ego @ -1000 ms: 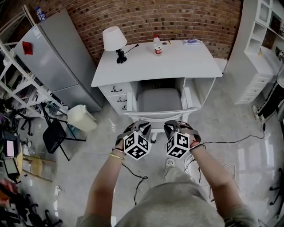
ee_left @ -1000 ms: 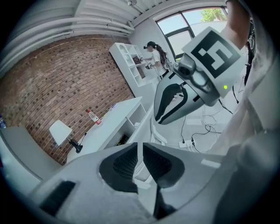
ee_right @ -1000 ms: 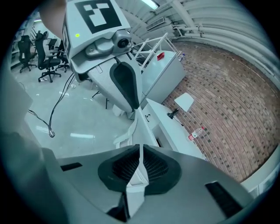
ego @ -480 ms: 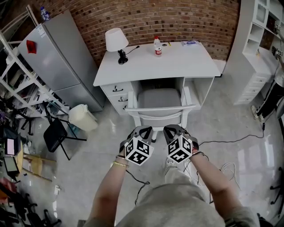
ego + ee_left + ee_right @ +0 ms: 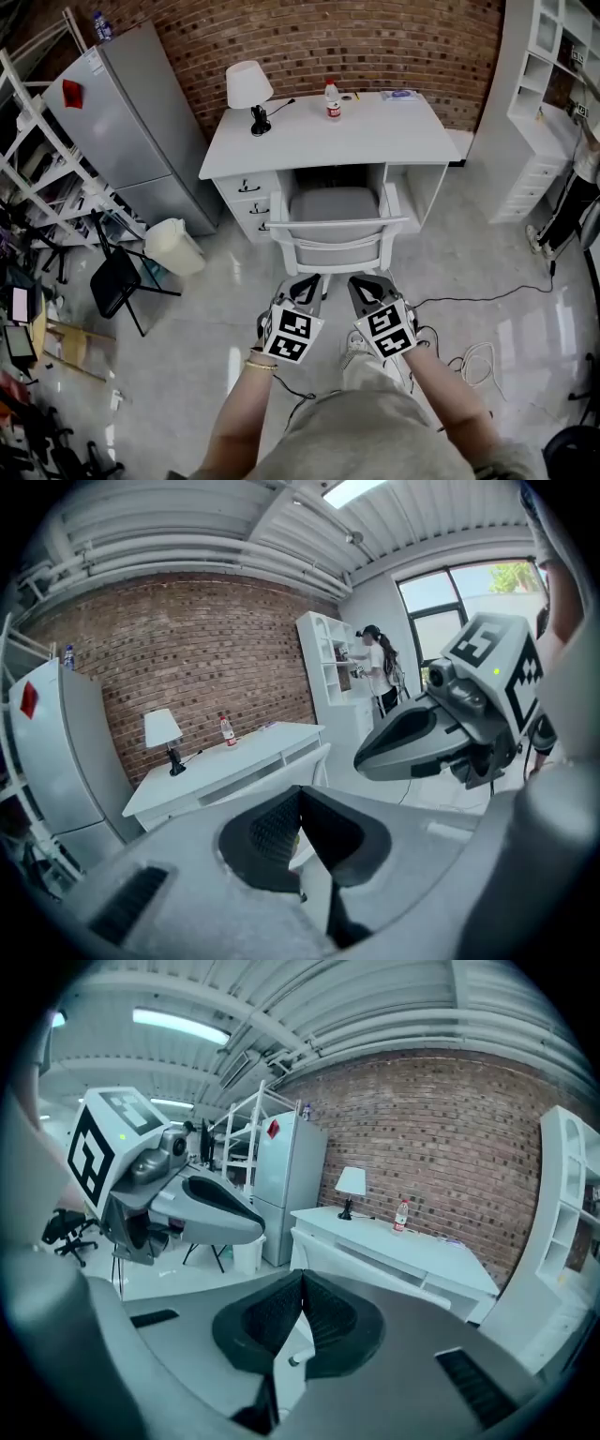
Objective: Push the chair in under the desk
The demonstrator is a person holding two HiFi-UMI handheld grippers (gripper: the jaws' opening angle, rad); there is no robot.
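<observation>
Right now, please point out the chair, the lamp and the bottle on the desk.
chair (image 5: 336,206): head view, on the grey seat.
lamp (image 5: 248,83): head view, on the white shade.
bottle (image 5: 332,99): head view, on its body.

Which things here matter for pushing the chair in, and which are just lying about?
Job: chair, desk, left gripper, right gripper (both shut, empty).
Lying about: lamp and bottle on the desk, fridge, bin, black folding chair.

txt: none legible | bottle (image 5: 332,98) label: too small to read (red band)
</observation>
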